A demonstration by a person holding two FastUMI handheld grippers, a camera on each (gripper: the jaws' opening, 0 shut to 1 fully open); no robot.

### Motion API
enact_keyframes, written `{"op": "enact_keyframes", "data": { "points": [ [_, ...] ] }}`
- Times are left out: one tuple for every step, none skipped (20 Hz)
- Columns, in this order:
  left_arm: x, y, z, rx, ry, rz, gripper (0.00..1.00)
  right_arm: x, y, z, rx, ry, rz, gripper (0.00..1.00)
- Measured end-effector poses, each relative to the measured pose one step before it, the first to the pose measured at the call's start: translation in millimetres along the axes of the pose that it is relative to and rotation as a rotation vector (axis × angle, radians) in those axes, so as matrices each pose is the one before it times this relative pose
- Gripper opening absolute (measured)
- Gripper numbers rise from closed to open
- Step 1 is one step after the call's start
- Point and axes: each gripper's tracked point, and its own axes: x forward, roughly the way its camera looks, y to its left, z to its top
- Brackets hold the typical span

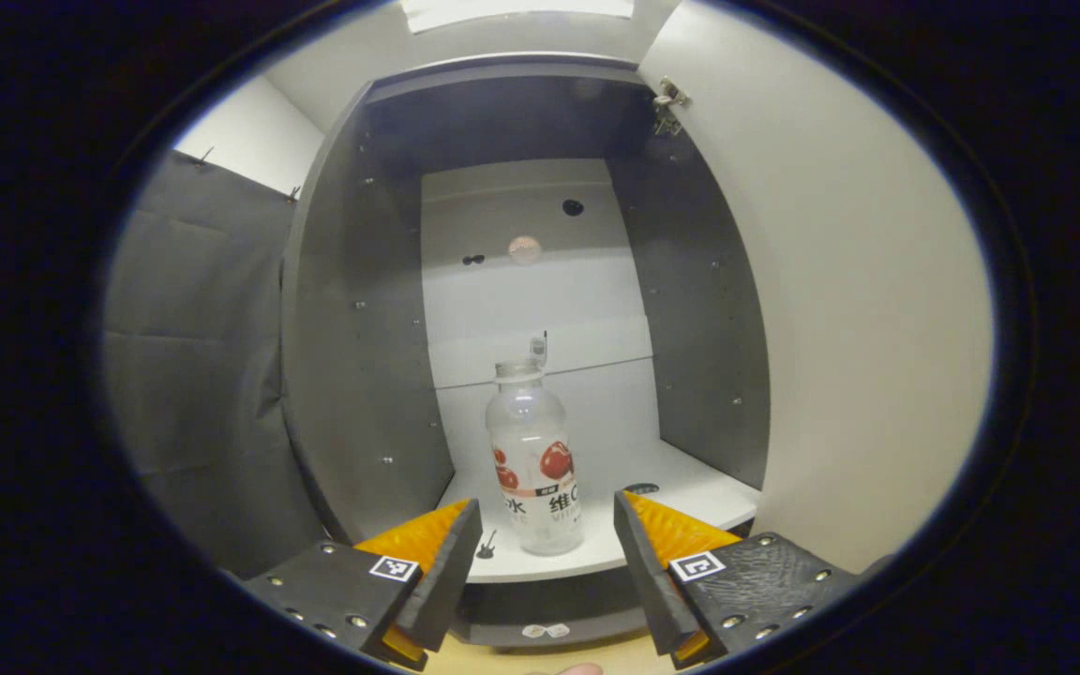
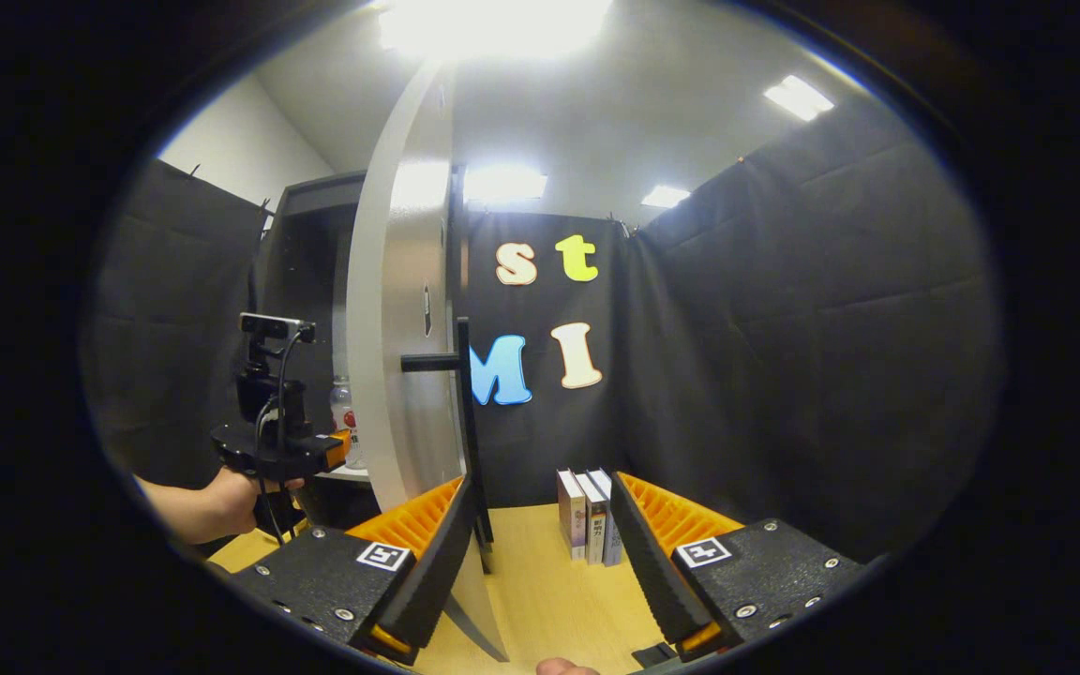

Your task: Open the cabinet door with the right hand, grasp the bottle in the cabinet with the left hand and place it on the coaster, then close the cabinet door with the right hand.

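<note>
The door (image 1: pixel 840 309) stands swung wide, so the opening step looks done and the reach for the bottle (image 1: pixel 534 459) is in hand. In the left gripper view, the left hand-held gripper (image 1: pixel 547 544) is level and aimed straight into the cabinet (image 1: pixel 362 356), its fingers wide apart and holding nothing; the bottle stands upright just beyond them near the shelf's (image 1: pixel 690 487) front edge, lined up with the gap. The next move likely calls for a straight push forward until the fingers flank the bottle's body, then a close. In the right gripper view, the right hand-held gripper (image 2: pixel 540 553) is also open and empty over the bench (image 2: pixel 540 581), near the door's handle (image 2: pixel 465 412), with books (image 2: pixel 589 516) farther back.
</note>
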Motion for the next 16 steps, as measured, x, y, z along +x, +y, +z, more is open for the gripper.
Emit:
{"op": "enact_keyframes", "data": {
  "points": [
    [10.44, 1.93, -0.20, 0.01962, -0.00059, 0.00541, 0.81, -1.96, 0.51, 0.59, -0.00448, -0.00130, -0.00988, 0.88],
    [9.38, 8.06, 1.75, 0.01767, -0.00717, 0.02263, 0.84, -0.34, 2.01, 1.01, -0.01106, -0.00622, -0.01028, 0.88],
    [9.93, 2.98, 1.32, -0.00077, -0.01312, 0.00843, 0.84, -3.08, 4.95, 0.30, -0.00314, -0.00576, -0.00366, 0.87],
    [8.27, 1.12, 0.08, -0.01286, -0.00811, -0.00294, 0.84, -1.68, 1.74, 0.48, 0.00824, -0.00136, -0.00318, 0.87],
    [7.92, 0.65, -0.40, -0.01697, -0.00317, -0.00462, 0.81, -1.25, -2.47, -1.30, 0.00785, -0.00113, -0.00541, 0.87],
    [7.44, -1.17, -0.49, -0.01052, -0.00007, -0.01039, 0.84, -0.43, -2.16, 0.01, 0.00765, 0.00352, -0.00788, 0.87],
    [7.83, -0.92, 0.47, -0.00075, -0.00476, -0.00783, 0.81, 2.69, -0.42, -1.17, -0.00129, 0.00341, -0.00549, 0.87],
    [8.77, 3.30, 0.84, 0.00559, -0.00754, 0.00420, 0.77, -0.08, 0.39, 1.49, -0.00429, -0.00183, -0.00350, 0.86],
    [4.81, 0.14, 0.53, -0.00016, -0.00630, 0.00425, 0.81, -1.30, 1.65, -0.18, -0.00002, 0.00064, -0.00271, 0.82],
    [4.59, -2.12, -1.08, -0.00522, -0.00526, -0.00523, 0.81, -1.40, 0.68, 0.28, -0.00163, 0.00171, -0.00963, 0.86],
    [4.15, -1.66, 1.64, -0.00042, -0.01064, -0.00419, 0.81, -3.40, 1.38, -0.95, -0.00765, 0.00298, -0.00850, 0.85],
    [4.33, 1.25, 0.26, 0.00409, -0.00987, 0.00947, 0.81, -2.26, 1.99, 1.45, -0.00701, -0.00420, -0.00284, 0.84],
    [3.01, 0.59, 0.37, -0.00433, -0.00350, 0.00287, 0.77, -0.88, 0.57, 0.28, 0.00409, -0.00221, -0.00072, 0.81],
    [1.56, -1.71, -1.66, -0.00806, 0.00309, -0.00596, 0.81, -0.98, 0.47, -0.63, 0.00984, 0.00140, -0.00043, 0.79],
    [0.35, 0.30, -2.37, -0.00564, 0.00822, -0.00381, 0.84, 0.69, -1.29, 0.42, 0.00412, -0.00133, -0.00103, 0.78],
    [-1.23, -1.49, -2.14, -0.00882, 0.00747, -0.00729, 0.79, -0.02, -1.37, 0.00, -0.00246, -0.00065, -0.00215, 0.78]
  ]
}}
